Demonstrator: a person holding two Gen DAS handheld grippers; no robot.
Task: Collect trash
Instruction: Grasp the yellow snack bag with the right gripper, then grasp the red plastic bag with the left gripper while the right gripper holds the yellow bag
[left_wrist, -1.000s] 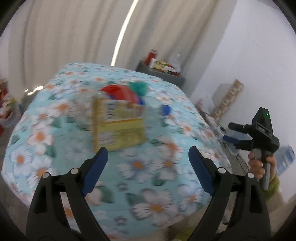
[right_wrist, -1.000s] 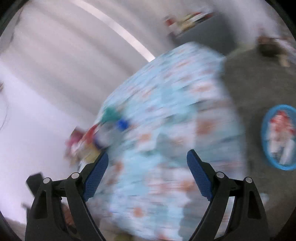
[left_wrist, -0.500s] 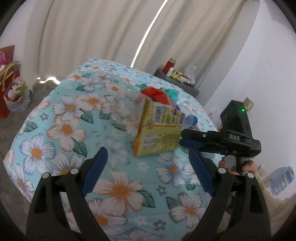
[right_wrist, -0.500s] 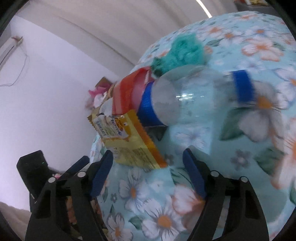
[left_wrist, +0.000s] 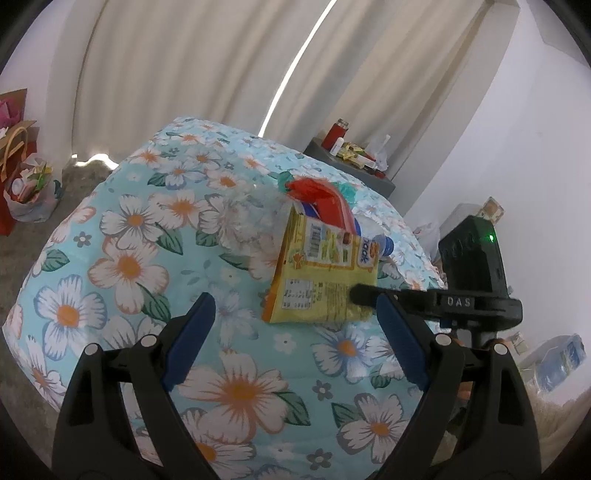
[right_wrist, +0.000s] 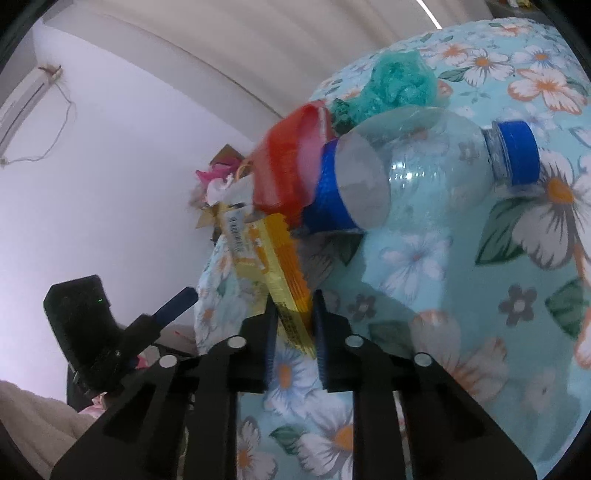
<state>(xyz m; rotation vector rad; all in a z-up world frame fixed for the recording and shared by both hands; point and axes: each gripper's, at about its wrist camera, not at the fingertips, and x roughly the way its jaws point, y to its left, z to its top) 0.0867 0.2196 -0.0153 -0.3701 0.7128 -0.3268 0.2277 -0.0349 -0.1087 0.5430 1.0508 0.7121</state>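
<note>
Snack packet (left_wrist: 325, 280): on the bed (left_wrist: 129, 258), its near edge between the closed-in fingers of the right gripper (right_wrist: 293, 328). Behind it, touching: wrapper (left_wrist: 321, 195), then plastic bottle (right_wrist: 424, 170) lying on its side. Crumpled wad (right_wrist: 399, 83) beyond these. Side table (left_wrist: 351, 166) behind the bed.

Floral sheet (left_wrist: 125, 266), curtains (left_wrist: 192, 66), nightstand (left_wrist: 351, 168)

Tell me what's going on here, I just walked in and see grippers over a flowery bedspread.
A person is collecting trash off the floral bedspread. The right gripper is shut on the edge of a yellow snack wrapper. The left gripper hangs open nearby, holding nothing. A clear plastic bottle, a red wrapper and a teal crumpled piece lie on the bed.
</note>
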